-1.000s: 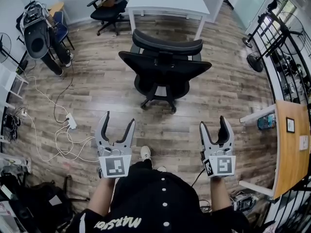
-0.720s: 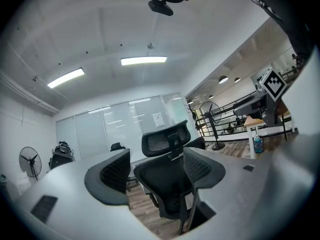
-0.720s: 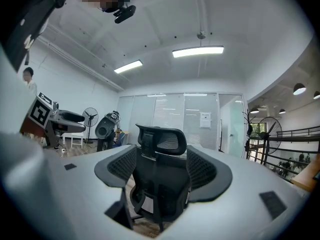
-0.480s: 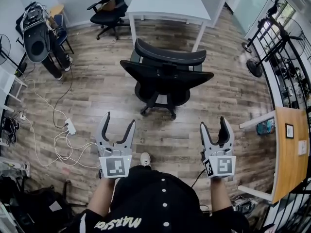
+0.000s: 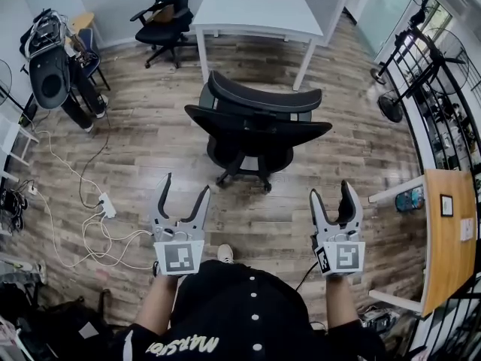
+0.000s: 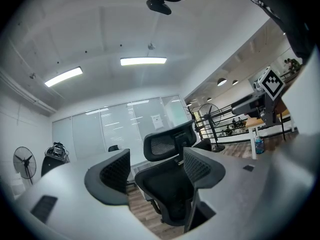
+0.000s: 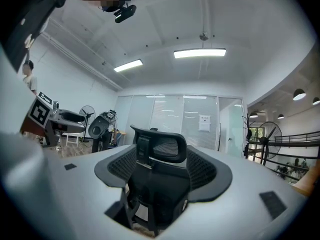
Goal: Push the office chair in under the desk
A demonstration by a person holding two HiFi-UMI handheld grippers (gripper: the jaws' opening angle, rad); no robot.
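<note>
Facing office chair (image 5: 259, 130), left gripper (image 5: 185, 183) and right gripper (image 5: 331, 189) fingers wide, empty; ceiling lights (image 6: 143, 61) only in gripper views.

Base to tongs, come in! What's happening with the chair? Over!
Left tongs, right tongs open, empty, touching nothing. Office chair out from the white desk, back toward us. Floor cable off left, outside the path.
</note>
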